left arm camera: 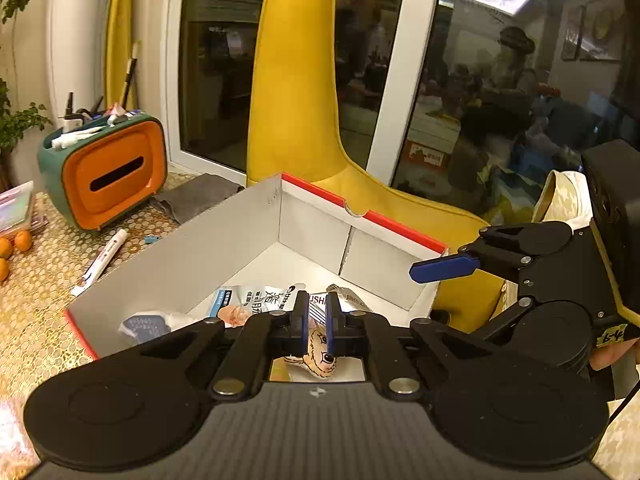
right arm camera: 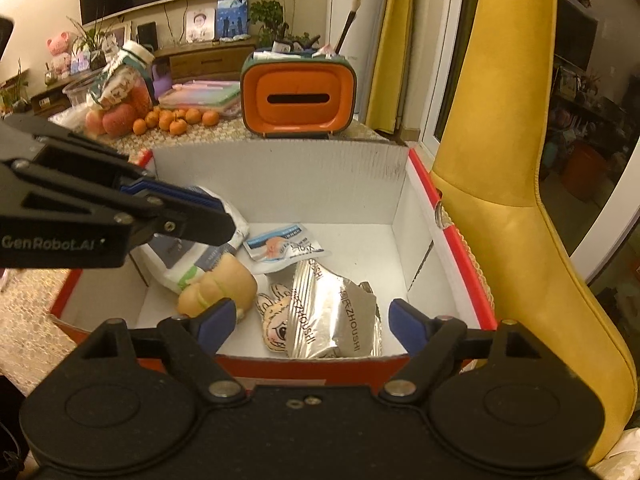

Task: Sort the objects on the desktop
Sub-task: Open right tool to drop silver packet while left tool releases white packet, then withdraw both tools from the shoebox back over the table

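While both tools hang over the box, the left hand-held gripper has its blue pads drawn almost together with nothing pinched between them; a small plush shows below and behind the pads, lying in the box. The right hand-held gripper is spread wide and empty.

That box, white inside with red edging, sits on the patterned worktop. A silver bag lies against the box's near wall, partly over the plush. A tan soft toy lies just beside the plush toward the left wall, touching a white pouch in the left corner. A smaller packet rests mid-floor.

Beyond the far wall stands an orange tissue holder, with oranges to its left. A white pen lies on the worktop between holder and box. A yellow chair stands by the right wall.
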